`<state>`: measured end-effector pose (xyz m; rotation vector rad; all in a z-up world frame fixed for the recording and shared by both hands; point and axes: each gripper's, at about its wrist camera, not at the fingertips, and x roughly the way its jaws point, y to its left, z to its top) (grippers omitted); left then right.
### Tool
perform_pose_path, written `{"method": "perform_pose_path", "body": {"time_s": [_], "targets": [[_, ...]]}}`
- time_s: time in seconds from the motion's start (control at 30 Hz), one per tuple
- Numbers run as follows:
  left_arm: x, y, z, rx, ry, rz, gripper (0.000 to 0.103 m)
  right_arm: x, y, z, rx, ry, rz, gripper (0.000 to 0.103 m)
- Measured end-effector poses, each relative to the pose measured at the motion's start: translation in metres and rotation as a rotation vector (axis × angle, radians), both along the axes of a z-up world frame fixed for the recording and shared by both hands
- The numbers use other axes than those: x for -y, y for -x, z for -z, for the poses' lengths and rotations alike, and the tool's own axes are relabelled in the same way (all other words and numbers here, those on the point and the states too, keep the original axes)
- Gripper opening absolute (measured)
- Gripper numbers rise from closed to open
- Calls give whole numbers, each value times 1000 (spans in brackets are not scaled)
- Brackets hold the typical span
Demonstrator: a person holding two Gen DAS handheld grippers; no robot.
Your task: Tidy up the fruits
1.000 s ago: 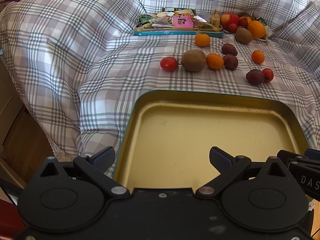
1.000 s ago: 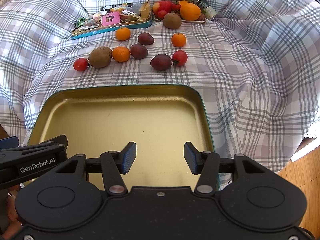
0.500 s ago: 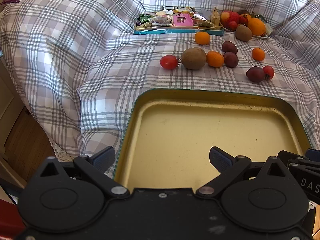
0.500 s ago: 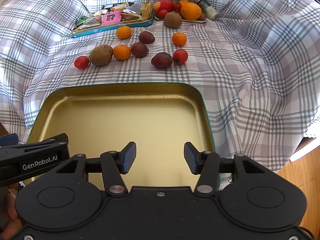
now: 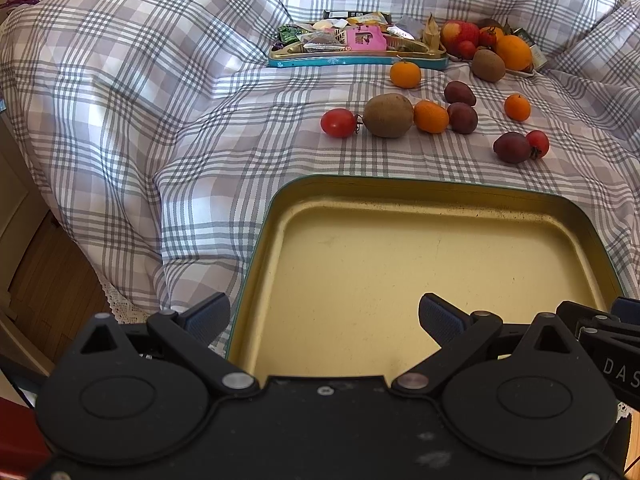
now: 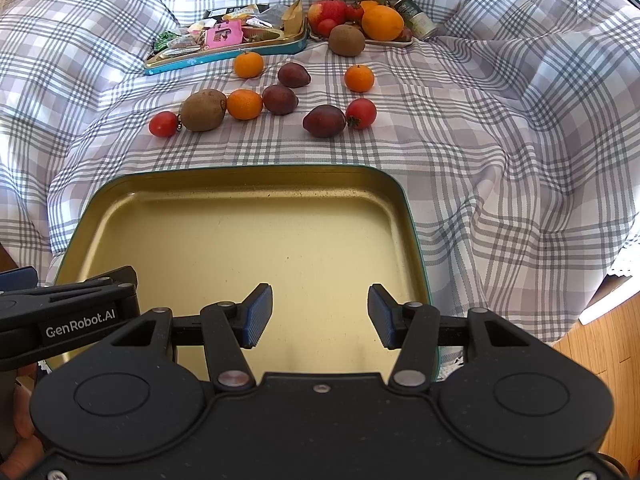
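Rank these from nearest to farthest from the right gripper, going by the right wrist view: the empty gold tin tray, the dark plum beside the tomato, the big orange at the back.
1. Empty gold tin tray: directly under the right gripper.
2. Dark plum: mid-cloth, just beyond the tray, touching a red tomato.
3. Big orange: far back, in the fruit pile.

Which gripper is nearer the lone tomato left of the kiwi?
Left. The left gripper sits over the tin's left side, below the tomato; the right gripper sits further right.

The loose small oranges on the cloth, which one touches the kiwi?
The middle orange, wedged between the kiwi and a dark plum; the other two lie apart.
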<state>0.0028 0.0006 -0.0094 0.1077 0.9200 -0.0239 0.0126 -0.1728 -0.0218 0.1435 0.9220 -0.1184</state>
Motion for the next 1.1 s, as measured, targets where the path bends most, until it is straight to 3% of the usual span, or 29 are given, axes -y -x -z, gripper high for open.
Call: {"method": "perform_pose_path", "body": {"time_s": [0.37,0.63,0.8,1.1], "targets": [[-1,-1,-1,3,19,-6,103,1,0,-3,20,-11,-12,58],[-2,-4,-5,64,47,-10,103,5,-2,-5,73,49,9,58],[-2,-11,-10,111,52,-16,103,12,-5,-9,135,57,36,58],[-4,-35,-6,119,59,-26,100,21,-22,-17,283,63,65,59]]}}
